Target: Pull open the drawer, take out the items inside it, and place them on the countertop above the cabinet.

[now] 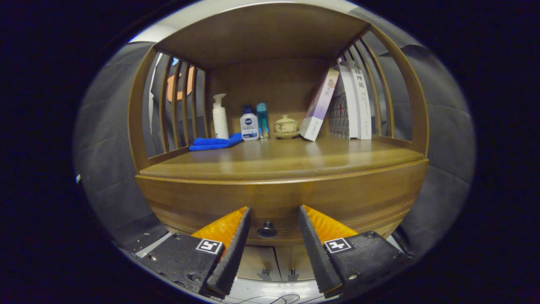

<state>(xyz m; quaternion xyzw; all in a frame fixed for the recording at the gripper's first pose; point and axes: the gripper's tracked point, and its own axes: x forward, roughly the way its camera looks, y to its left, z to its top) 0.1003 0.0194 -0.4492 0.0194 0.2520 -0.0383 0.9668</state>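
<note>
I am holding the gripper [273, 213] level with the front of the wooden cabinet, and its jaws are standing wide apart, gripping nothing. The drawer [278, 202] is sitting closed just ahead of them, and its small dark knob [267, 230] is lying in the gap between the two orange-faced fingers [221, 230], touching neither. I am not seeing anything of what the drawer holds, since its front is shut.

Above the drawer, the surface [287, 162] is carrying a row of things along its back. Reading across it, I am seeing a folded blue cloth [216, 142], a white pump bottle [220, 117] standing just behind it, a white bottle with a blue cap [249, 123], a slim blue bottle [262, 120] just beside that, and a small lidded cup on a saucer [285, 126]. Next, a book [319, 105] is leaning against several upright books [353, 103]. Below the drawer, two pale cabinet doors [276, 261] are meeting at a pair of small handles.
</note>
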